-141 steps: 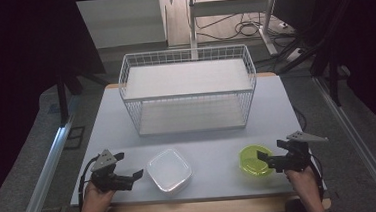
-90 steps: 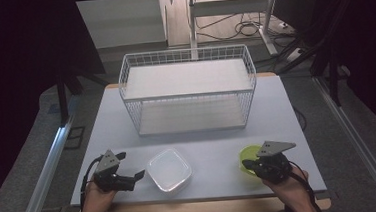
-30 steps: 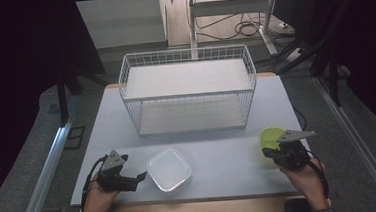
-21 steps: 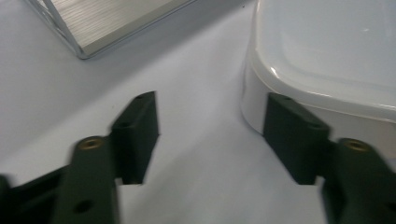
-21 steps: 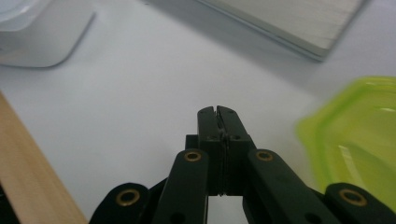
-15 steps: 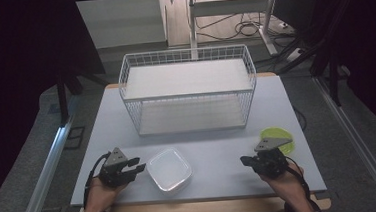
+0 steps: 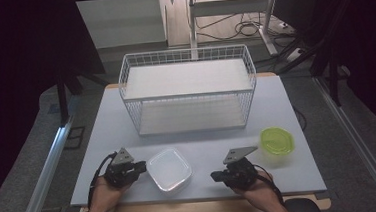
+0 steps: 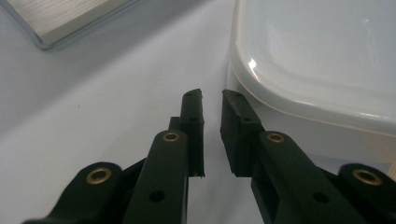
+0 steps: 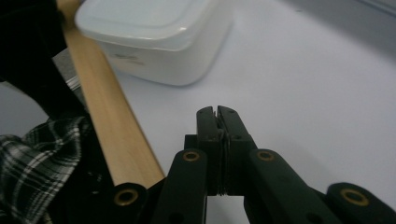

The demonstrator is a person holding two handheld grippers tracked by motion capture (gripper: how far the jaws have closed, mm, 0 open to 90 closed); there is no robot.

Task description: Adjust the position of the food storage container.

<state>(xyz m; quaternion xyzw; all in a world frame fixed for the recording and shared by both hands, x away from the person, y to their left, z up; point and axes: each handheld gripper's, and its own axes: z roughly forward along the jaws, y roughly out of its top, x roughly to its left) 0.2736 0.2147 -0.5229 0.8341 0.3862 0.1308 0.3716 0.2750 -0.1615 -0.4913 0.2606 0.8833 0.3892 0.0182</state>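
A white square lidded container (image 7: pixel 169 170) sits near the table's front edge, between the two grippers. My left gripper (image 7: pixel 140 168) lies just left of it; in the left gripper view the left gripper (image 8: pixel 212 100) has its jaws a narrow gap apart with nothing between them, and the right tip is right against the container (image 8: pixel 317 56). My right gripper (image 7: pixel 215 176) points left towards the container from a short way off; the right gripper (image 9: pixel 217 111) is shut on nothing, with the container (image 9: pixel 154 32) ahead. A round green-lidded tub (image 7: pixel 277 142) stands free at the right.
A white wire basket (image 7: pixel 187 91) stands across the back middle of the pale table (image 7: pixel 117 126). The wooden front edge (image 9: pixel 107 116) and a plaid sleeve (image 9: pixel 32 158) lie close to the right gripper.
The right gripper carried the green-lidded tub right and back, let go of it, then swung left towards the white container. The left gripper crept right, up to the container.
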